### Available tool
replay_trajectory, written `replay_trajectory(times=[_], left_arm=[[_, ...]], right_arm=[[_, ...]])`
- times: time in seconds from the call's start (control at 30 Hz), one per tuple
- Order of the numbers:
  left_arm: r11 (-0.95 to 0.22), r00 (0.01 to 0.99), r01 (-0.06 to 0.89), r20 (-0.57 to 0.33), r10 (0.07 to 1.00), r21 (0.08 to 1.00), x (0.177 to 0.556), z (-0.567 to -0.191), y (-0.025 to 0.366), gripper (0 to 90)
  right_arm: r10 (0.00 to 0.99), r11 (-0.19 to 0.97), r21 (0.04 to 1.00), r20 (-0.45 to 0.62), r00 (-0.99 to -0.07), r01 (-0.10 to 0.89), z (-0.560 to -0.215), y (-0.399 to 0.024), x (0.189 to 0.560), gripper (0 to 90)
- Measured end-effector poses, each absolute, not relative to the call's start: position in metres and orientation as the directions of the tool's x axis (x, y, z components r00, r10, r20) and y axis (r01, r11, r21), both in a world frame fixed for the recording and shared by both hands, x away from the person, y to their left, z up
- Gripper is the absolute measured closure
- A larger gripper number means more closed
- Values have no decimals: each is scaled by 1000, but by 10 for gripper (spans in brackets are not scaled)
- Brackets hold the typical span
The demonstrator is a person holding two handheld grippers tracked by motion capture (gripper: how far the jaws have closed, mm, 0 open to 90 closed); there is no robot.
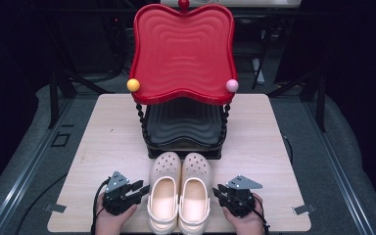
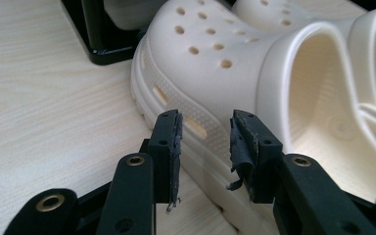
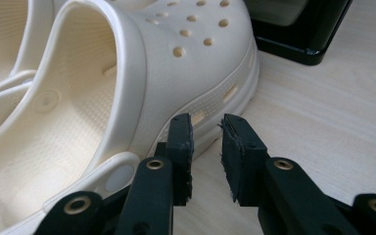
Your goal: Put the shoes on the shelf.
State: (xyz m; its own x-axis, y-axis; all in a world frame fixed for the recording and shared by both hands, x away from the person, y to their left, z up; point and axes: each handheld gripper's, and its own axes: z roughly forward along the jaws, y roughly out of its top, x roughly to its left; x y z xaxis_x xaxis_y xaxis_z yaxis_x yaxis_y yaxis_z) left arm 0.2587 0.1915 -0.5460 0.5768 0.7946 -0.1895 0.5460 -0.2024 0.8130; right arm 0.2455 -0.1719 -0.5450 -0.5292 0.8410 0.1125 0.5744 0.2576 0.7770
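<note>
Both hands rest low at the near edge of the wooden table (image 1: 103, 137), 1 on each side of a pair of cream clogs. The left gripper (image 1: 139, 190) points inward at the outer side of the left clog (image 1: 164, 193); in the left gripper view its jaws stand apart, released, with the clog's sole rim (image 2: 196, 132) just ahead of the gap and nothing pinched. The right gripper (image 1: 219, 191) points inward at the right clog (image 1: 195, 193); in the right gripper view its jaws are likewise parted and grip nothing, the clog's side (image 3: 210, 98) just beyond the pads.

The 2 clogs sit side by side, touching, toes toward a 2-tier rack. The rack's red upper tray (image 1: 183, 54) is wavy-ribbed; the black lower tray (image 1: 183, 125) sits beneath it. The clog toes lie just before the rack's black base (image 1: 183, 152).
</note>
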Motion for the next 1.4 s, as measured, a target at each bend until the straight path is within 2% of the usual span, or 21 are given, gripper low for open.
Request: replay_trajectory(times=[0.43,0.83,0.93,1.4], left_arm=[[-196,627,505,-200,753,841,254,-529,186,607],[-329,680,450,-79,729,831,254,-518,166,684],[-345,685,442,-63,726,828,255,-518,165,687],[-367,671,455,-41,741,811,265,-523,156,703]], right_arm=[[817,350,829,-44,-575,435,-518,-152,227,671],[777,404,806,-52,-628,433,-502,-134,230,784],[775,436,790,-85,-626,432,-505,-128,232,787],[783,456,777,-118,-611,435,-510,-122,245,788]])
